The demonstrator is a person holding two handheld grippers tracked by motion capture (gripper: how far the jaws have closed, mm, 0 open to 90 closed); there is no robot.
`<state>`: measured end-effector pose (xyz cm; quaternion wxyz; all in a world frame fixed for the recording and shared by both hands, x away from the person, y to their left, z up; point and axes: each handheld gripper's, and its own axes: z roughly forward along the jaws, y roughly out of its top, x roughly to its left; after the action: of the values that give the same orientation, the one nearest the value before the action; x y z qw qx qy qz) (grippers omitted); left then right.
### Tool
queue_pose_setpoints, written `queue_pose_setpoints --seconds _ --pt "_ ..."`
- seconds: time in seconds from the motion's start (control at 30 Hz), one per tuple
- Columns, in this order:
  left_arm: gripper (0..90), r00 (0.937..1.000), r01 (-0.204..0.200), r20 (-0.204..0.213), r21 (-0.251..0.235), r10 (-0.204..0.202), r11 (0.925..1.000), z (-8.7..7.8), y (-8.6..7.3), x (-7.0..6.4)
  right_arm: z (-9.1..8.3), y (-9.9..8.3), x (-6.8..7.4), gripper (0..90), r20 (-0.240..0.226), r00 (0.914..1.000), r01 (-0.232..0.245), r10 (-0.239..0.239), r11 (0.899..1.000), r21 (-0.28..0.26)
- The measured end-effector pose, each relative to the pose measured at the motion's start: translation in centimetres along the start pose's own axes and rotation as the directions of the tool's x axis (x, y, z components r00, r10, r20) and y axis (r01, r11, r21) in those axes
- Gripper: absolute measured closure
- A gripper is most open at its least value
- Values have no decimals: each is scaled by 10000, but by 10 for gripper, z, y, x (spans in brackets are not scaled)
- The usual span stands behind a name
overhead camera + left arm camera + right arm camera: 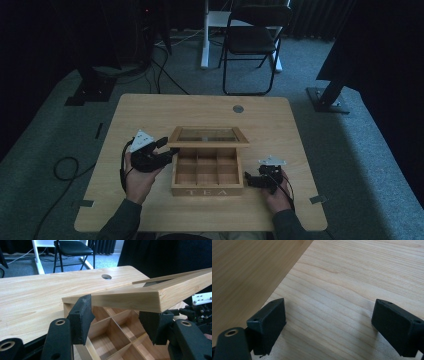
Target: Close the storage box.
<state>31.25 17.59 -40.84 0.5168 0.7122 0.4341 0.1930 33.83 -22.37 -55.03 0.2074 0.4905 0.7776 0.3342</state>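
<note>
Left gripper (pixel 115 320): fingers (pixel 81 317) apart, set under the front edge of the raised lid (pixel 135 298), whose underside lies at the fingertips; whether they touch it cannot be told. Below them, the open compartments of the wooden tea box (pixel 207 172), which stands at the middle of the tabletop (pixel 150 107) with its lid tilted up at the far side. Right gripper (pixel 328 325): fingers (pixel 268 322) wide apart over bare tabletop, just beside the box's right wall (pixel 244 277). Beyond the tabletop, a black folding chair (pixel 252 40) on grey carpet.
</note>
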Motion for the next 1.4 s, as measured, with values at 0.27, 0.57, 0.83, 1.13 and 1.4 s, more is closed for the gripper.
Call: queue_pose_setpoints --seconds 0.27,0.57,0.83,1.13,1.4 --pt "443 10000 -15 -56 72 15 10000 -1 -4 -2 0 0 0 117 -1 10000 7 -7 10000 1" --pt "444 10000 -44 -34 178 45 9998 1 -10 -6 0 0 0 117 -2 10000 2 -2 10000 -2" --pt "446 10000 52 24 267 -53 9996 0 -16 -8 0 0 0 117 -16 10000 26 -26 10000 -6" --pt "445 10000 28 7 336 -28 9994 -2 -21 -11 0 0 1 117 -44 10000 -5 5 10000 26" --pt "444 9999 98 15 418 -99 9991 -4 -27 -13 0 0 1 117 -55 10000 37 -37 10000 1"
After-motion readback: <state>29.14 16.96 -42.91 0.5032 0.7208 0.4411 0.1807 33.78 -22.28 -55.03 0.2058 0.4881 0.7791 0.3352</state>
